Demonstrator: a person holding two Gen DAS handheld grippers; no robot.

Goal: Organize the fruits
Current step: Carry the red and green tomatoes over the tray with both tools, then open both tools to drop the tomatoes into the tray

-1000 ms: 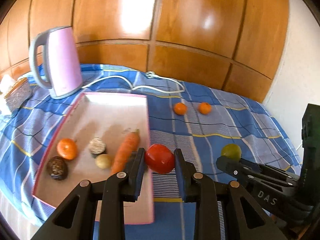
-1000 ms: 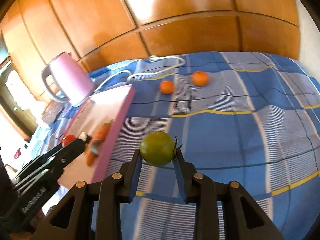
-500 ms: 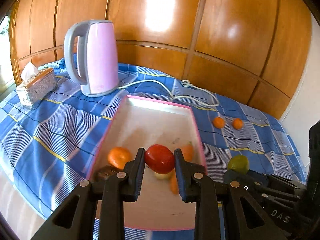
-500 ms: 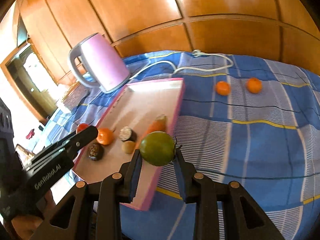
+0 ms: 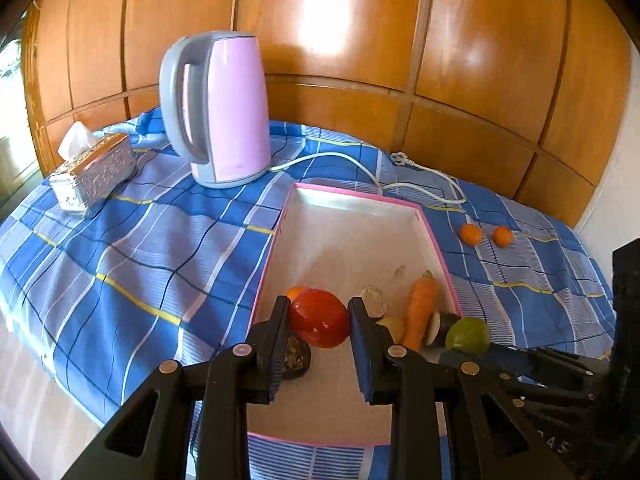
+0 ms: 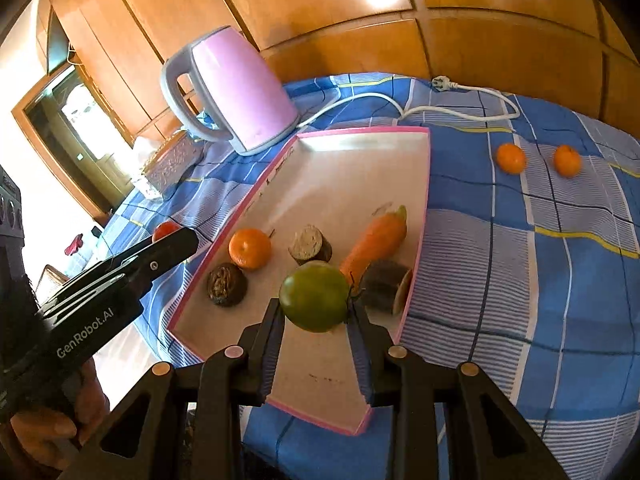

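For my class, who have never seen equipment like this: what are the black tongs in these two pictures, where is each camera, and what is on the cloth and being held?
No robot: a person holds one two-finger gripper per hand, each carrying a camera looking along its fingers. The left gripper is shut on a round red tomato; the right gripper is shut on a round green tomato. Both hover over a pink-rimmed rectangular tray on a blue checked cloth. The tray holds an orange carrot, a small tangerine and some dark pieces. Two small oranges lie on the cloth, with a pink electric kettle and a silver tissue box.
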